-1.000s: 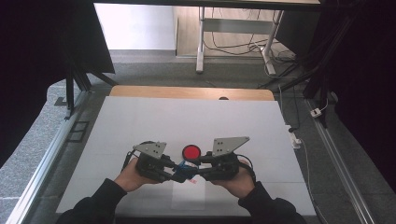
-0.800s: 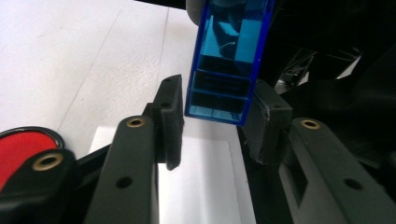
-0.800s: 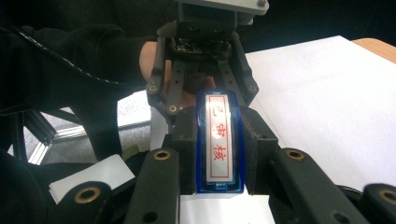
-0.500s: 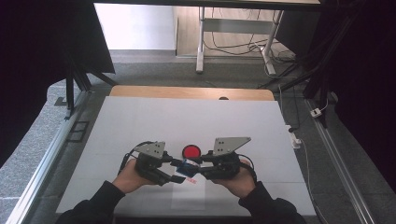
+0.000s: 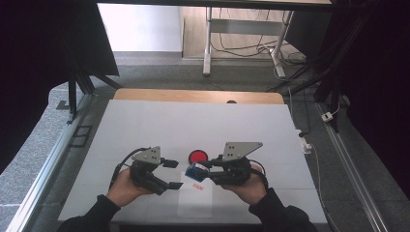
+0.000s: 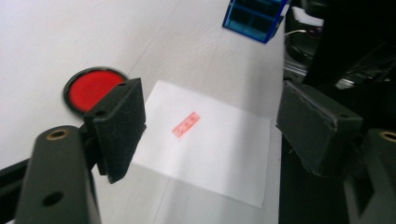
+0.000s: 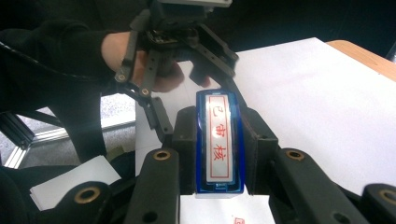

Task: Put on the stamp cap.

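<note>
A blue stamp (image 7: 219,149) with a white label and red characters is clamped between the jaws of my right gripper (image 7: 219,122), which is shut on it. In the high view this stamp (image 5: 195,171) hangs just above a white paper sheet (image 5: 196,200) that bears a red stamp print (image 5: 196,186). My left gripper (image 5: 172,174) is to the left of the stamp. Its jaws have just been opening and nothing is between them. In the left gripper view the left gripper (image 6: 210,123) looks over the paper (image 6: 219,154) and the print (image 6: 186,124).
A round red ink pad (image 5: 197,156) in a black rim lies on the white table (image 5: 145,125) just beyond the two grippers, also in the left gripper view as a pad (image 6: 90,87). A metal rail (image 5: 46,169) runs along the table's left side.
My left gripper has opened its jaws and drawn back slightly to the left, away from the stamp. The right gripper has stayed in place with the stamp.
</note>
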### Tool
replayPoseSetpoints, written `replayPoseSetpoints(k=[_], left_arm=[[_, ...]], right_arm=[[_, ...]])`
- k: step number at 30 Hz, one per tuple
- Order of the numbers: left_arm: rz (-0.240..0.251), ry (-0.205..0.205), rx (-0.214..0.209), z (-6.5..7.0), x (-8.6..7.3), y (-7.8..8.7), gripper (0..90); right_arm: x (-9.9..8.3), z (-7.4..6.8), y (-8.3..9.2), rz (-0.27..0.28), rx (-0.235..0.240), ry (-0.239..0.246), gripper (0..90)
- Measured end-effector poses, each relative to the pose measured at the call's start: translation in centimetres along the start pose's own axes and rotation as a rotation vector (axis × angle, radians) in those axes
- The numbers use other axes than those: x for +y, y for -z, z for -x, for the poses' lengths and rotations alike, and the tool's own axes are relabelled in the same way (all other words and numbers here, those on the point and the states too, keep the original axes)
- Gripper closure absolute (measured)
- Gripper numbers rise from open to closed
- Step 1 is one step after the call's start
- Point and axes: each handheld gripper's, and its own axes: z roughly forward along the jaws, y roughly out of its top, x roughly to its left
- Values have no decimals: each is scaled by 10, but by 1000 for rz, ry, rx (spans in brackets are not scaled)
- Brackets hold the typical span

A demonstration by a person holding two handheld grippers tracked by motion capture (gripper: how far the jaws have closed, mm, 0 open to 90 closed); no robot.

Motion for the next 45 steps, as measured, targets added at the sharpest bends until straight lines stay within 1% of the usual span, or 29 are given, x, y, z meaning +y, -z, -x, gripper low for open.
replayPoseSetpoints(k=[5,7,12,14,16,19,21,23,26,30,33,38,41,43,45], left_arm=[[-4,60,65,5,-8,12,139],[5,87,77,7,-13,18,118],[0,139,157,14,-23,29,93],[-6,147,173,16,-27,33,76],[-16,159,200,19,-32,37,53],[-19,177,224,23,-39,43,34],[-9,204,241,25,-44,47,25],[-10,219,270,27,-48,52,12],[4,255,290,28,-56,59,4],[18,294,327,30,-66,70,0],[27,326,341,32,-75,78,0],[27,349,376,36,-86,87,0],[25,356,383,38,-91,91,0],[14,359,396,40,-93,92,0],[16,359,406,41,-94,94,0]], right_arm=[[0,0,1,-6,-21,-1,712],[-1,0,2,-7,-24,-2,712],[-1,0,2,-16,-36,-5,712],[-1,0,2,-22,-46,-7,712],[-2,1,3,-24,-48,-8,712],[-2,1,3,-31,-59,-13,712],[-3,2,4,-35,-65,-18,711],[-3,2,4,-39,-74,-18,712],[-4,3,6,-42,-82,-23,711],[-5,3,7,-39,-96,-22,711],[-6,4,7,-43,-102,-24,711],[-8,5,9,-47,-114,-31,711],[-9,6,10,-53,-125,-36,711],[-10,6,11,-53,-132,-40,711],[-10,6,12,-55,-141,-46,710]])
